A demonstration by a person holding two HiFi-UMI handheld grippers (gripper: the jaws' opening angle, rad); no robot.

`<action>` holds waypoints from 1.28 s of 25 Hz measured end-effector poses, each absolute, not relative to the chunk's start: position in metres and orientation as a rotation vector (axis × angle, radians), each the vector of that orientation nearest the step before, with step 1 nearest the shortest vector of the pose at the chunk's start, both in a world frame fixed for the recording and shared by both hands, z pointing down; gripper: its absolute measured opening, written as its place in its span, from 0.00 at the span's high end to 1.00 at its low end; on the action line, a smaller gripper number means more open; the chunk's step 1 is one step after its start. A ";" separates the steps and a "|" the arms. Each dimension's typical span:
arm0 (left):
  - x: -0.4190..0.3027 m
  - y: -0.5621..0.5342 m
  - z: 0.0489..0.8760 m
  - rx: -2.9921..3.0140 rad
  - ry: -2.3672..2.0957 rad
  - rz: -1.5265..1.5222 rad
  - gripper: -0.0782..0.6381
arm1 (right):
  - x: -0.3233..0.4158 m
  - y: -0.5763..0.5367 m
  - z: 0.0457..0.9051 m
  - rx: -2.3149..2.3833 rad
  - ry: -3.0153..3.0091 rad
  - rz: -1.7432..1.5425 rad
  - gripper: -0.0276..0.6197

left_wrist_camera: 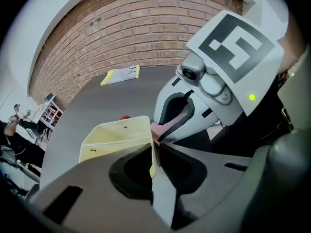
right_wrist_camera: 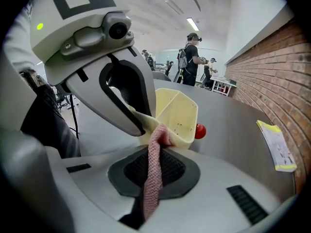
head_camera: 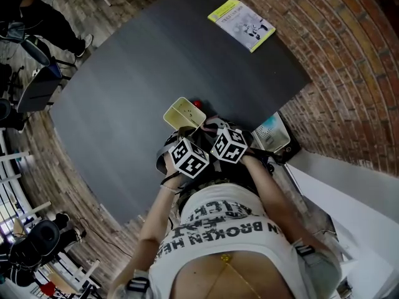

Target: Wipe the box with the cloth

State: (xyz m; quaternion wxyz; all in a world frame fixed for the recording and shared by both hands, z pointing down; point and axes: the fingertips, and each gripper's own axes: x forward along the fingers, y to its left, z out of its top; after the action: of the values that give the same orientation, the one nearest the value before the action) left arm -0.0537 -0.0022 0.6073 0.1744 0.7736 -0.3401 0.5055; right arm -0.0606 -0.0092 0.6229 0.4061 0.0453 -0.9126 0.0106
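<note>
A pale yellow open box (left_wrist_camera: 114,141) is held tilted above the dark table (head_camera: 143,73), near its front edge. My left gripper (left_wrist_camera: 154,148) is shut on one wall of the box. A pink knitted cloth (right_wrist_camera: 154,171) hangs from my right gripper (right_wrist_camera: 156,142), which is shut on it. The bunched end of the cloth presses against the box rim (right_wrist_camera: 167,130), right beside the left gripper's jaws. In the head view the two marker cubes (head_camera: 189,157) sit side by side just behind the box (head_camera: 184,113). The box's inside shows small dark specks.
A small red ball (head_camera: 198,104) lies on the table just beyond the box. A yellow-edged booklet (head_camera: 242,23) lies at the far side. A brick wall (head_camera: 349,73) borders the table's right. A white device (head_camera: 273,132) sits by the table's right edge. People (right_wrist_camera: 193,57) stand far off.
</note>
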 end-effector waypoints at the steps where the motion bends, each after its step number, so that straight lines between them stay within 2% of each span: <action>1: -0.052 0.000 0.606 2.215 -0.943 1.429 0.83 | -0.060 -0.010 0.623 0.119 -2.304 0.034 0.93; 3: -0.051 0.002 0.598 2.263 -0.916 1.418 0.76 | -0.060 -0.012 0.621 0.126 -2.305 0.041 0.93; 8: -0.076 -0.002 0.563 2.370 -0.917 1.494 0.75 | -0.057 -0.016 0.619 0.150 -2.310 0.051 0.93; 15: -0.143 -0.008 0.578 2.395 -0.666 2.111 0.74 | -0.054 -0.015 0.617 0.180 -2.313 0.082 0.93; 21: -0.145 -0.017 0.597 2.441 -0.440 2.393 0.74 | -0.052 -0.012 0.619 0.201 -2.304 0.095 0.93; 32: -0.138 -0.008 0.604 2.461 -0.336 2.480 0.79 | -0.049 -0.020 0.620 0.243 -2.307 0.098 0.93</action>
State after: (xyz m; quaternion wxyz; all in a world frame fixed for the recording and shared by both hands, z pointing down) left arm -0.1377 -0.0081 0.6038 -0.1833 0.6893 -0.0941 0.6946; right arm -0.0495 -0.0202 0.6202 0.3983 0.0961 -0.9114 0.0388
